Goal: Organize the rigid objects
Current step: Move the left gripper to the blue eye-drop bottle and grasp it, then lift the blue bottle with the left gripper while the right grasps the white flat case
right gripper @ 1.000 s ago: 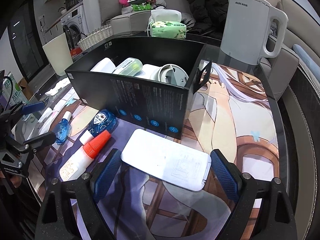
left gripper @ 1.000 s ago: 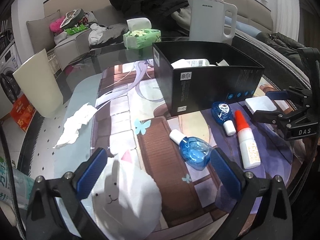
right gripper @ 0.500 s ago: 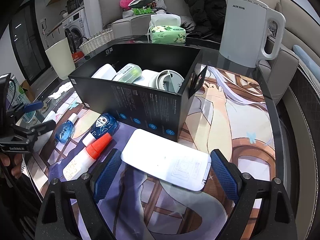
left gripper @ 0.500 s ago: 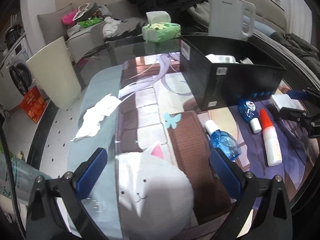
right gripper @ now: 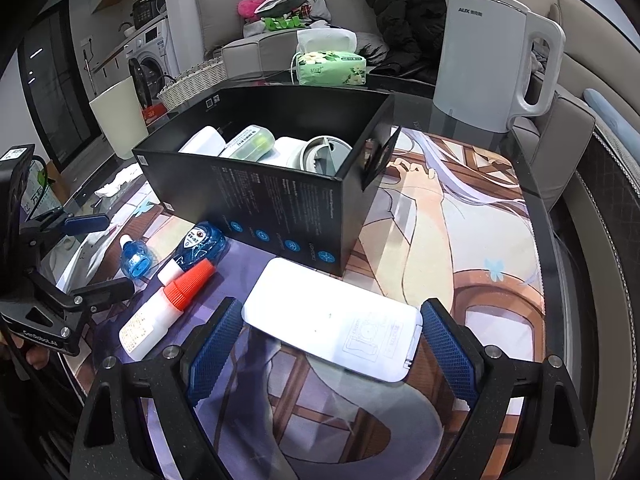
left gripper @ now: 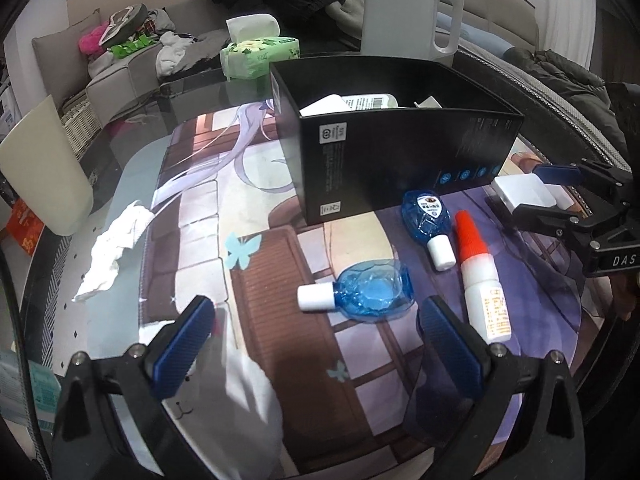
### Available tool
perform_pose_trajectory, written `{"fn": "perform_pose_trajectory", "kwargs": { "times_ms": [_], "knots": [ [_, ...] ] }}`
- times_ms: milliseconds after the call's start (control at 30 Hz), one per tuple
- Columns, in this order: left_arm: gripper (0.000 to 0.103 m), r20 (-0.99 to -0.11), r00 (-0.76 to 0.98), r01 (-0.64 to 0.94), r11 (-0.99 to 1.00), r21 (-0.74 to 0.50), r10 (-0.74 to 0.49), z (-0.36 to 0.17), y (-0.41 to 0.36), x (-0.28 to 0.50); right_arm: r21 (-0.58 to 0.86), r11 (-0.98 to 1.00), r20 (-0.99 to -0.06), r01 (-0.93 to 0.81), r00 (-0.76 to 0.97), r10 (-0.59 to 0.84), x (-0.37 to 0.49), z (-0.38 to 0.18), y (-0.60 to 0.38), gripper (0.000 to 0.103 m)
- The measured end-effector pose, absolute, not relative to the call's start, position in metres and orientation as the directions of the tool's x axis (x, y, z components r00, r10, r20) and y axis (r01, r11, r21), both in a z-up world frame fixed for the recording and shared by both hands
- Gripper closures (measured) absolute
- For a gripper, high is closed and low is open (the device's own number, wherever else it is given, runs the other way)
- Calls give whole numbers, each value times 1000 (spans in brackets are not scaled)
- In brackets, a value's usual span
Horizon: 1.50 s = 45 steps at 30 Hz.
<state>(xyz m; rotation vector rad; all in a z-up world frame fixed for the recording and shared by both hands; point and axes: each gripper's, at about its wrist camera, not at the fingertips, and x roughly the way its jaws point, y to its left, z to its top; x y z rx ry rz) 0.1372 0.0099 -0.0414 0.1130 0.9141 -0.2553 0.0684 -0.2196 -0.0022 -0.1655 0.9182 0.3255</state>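
A: Where did the flat white rectangular plastic case [right gripper: 336,326] lie?

B: On the printed mat, just in front of the open black cardboard box [right gripper: 260,196], between the spread jaws of the right gripper [right gripper: 332,344]. The pads stood clear of it, so nothing was gripped.

A: How would it handle?

B: Stiff, light and smooth, I judged, likely slippery; best pinched across its short sides.

A: And the left gripper [left gripper: 316,338]?

B: Open and empty, its jaws wide, near the clear blue plastic dropper bottle [left gripper: 362,290] lying on its side beside the white glue bottle with the red cap [left gripper: 482,280].
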Motion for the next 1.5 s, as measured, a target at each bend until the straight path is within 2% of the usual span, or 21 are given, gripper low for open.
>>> {"fn": "perform_pose_trajectory", "kwargs": {
  "times_ms": [100,200,233,267,333,567,1033,1500],
  "knots": [
    [1,-797,586,252,968,2,-151,-44,5,139,-3,937,-800,-348,563,207,67,-3,-220,12],
    [9,-791,590,250,968,-8,-159,-43,3,140,-8,935,-797,-355,567,208,66,-3,-220,12],
    [18,-788,593,254,967,-12,-166,-41,2,139,-8,934,-795,-356,569,210,66,-2,-220,12],
    [32,-784,596,257,966,-19,-174,-40,2,139,-8,934,-794,-358,570,212,65,-2,-220,12],
    [47,-777,602,262,965,-28,-186,-37,2,137,-8,933,-792,-359,572,213,65,-1,-219,12],
    [47,-768,613,259,966,-26,-185,-37,3,136,-11,931,-788,-364,577,216,64,0,-218,12],
    [47,-661,715,244,967,-68,-227,6,7,131,-38,920,-733,-390,636,240,53,31,-213,12],
    [47,-594,775,257,966,-15,-215,45,-6,138,-49,908,-683,-417,677,274,58,68,-202,12]
  ]
}}
